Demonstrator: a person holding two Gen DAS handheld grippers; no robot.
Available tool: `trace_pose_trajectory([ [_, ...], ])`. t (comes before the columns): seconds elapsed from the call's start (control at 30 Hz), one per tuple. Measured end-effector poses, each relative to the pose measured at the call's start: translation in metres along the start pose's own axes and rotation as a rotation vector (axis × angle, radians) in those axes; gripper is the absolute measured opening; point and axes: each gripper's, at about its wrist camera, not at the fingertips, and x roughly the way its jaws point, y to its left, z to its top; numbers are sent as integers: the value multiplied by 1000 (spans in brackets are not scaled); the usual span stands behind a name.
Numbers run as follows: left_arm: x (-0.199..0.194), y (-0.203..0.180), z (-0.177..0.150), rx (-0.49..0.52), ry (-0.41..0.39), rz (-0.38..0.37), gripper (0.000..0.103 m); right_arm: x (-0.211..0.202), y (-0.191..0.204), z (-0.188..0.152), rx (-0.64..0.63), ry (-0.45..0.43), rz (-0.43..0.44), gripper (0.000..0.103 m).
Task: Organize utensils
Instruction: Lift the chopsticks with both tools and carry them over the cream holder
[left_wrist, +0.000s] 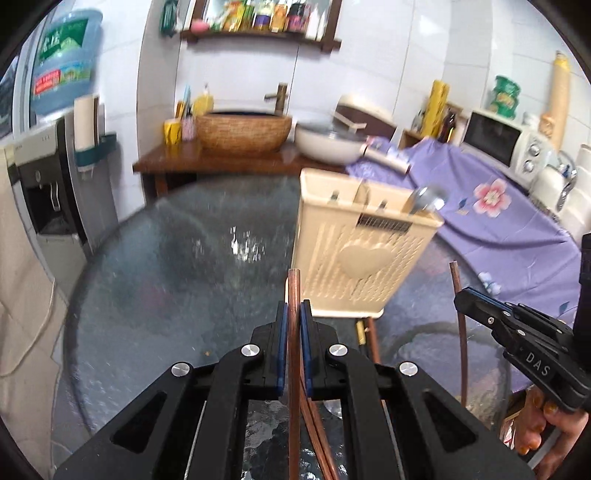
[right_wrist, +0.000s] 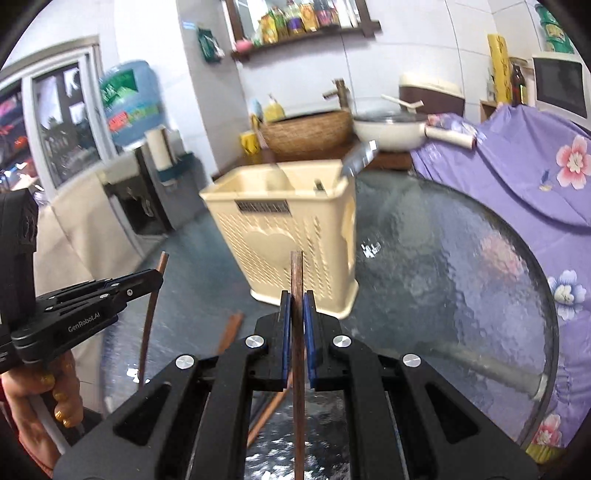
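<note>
My left gripper (left_wrist: 294, 308) is shut on a brown chopstick (left_wrist: 294, 284) that sticks up between the pads. My right gripper (right_wrist: 297, 299) is likewise shut on a second brown chopstick (right_wrist: 296, 269). Each shows in the other's view: the right gripper (left_wrist: 463, 297) at the right with its chopstick (left_wrist: 461, 343), the left gripper (right_wrist: 157, 277) at the left with its chopstick (right_wrist: 149, 325). Ahead of both stands a cream slotted utensil holder (left_wrist: 362, 251) (right_wrist: 288, 236) with a metal spoon (left_wrist: 424, 199) (right_wrist: 360, 157) in it. Loose chopsticks (left_wrist: 373, 339) (right_wrist: 231, 330) lie on the glass below the grippers.
The round textured glass table (left_wrist: 166, 258) (right_wrist: 443, 258) carries the holder. A purple flowered cloth (left_wrist: 491, 206) covers a counter to the right, with a microwave (left_wrist: 495, 136). Behind stand a wooden stand with a woven basin (left_wrist: 243, 133), a white pan (left_wrist: 328, 142) and a water dispenser (left_wrist: 48, 184).
</note>
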Motion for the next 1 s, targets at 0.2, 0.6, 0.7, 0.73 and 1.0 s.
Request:
trace_pose_trajectory([
  [0.2, -33, -5, 9, 35, -52, -24, 7, -43, 10, 10, -51, -67, 57, 8],
  [0.6, -67, -10, 16, 59, -101, -72, 7, -84, 20, 16, -109, -97, 106, 8],
  [0.7, -70, -10, 20, 62, -111, -72, 7, -90, 21, 20, -118, -103, 120, 8],
  [0.73, -71, -11, 22, 60, -112, -78, 7, -92, 22, 22, -123, -106, 120, 8],
  [1.0, -81, -15, 48, 71, -160, -97, 7, -100, 29, 53, -136, -135, 153, 8],
])
